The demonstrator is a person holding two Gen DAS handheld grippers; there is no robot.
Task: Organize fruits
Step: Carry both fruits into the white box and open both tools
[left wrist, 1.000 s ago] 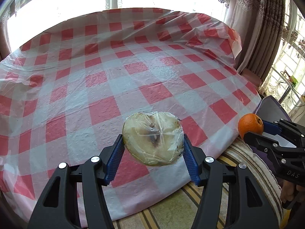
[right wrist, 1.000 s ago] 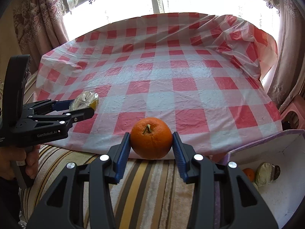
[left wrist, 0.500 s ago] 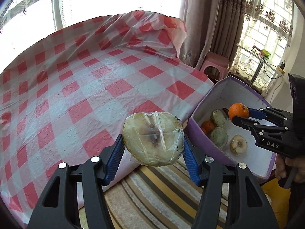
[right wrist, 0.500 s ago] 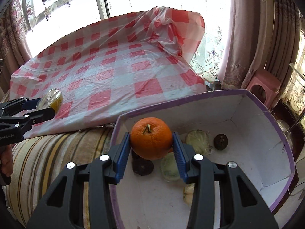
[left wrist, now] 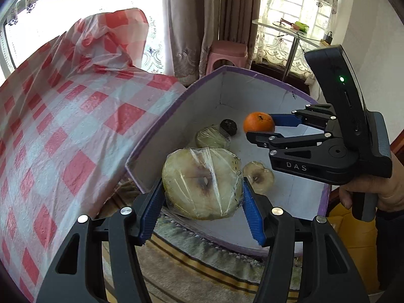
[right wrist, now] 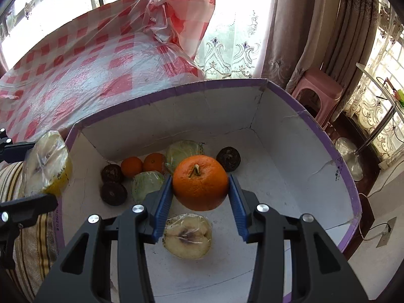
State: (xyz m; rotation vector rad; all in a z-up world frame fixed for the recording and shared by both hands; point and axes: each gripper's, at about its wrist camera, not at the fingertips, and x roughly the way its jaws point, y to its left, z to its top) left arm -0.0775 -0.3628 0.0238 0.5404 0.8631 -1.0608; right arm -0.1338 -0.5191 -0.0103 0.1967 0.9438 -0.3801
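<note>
Beside checked cloth (right wrist: 83, 60), box (right wrist: 315, 136) holds wrapped fruit; left tongs (left wrist: 202, 197) grip wrapped apple half (left wrist: 202, 184), right tongs (right wrist: 200, 197) an orange (right wrist: 200, 183).

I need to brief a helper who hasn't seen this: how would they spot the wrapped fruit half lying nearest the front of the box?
Find the purple-rimmed box beside the checked cloth. On its white floor, under the held orange, lies a wrapped fruit half: pale, cut face up, with a brown core.
</note>
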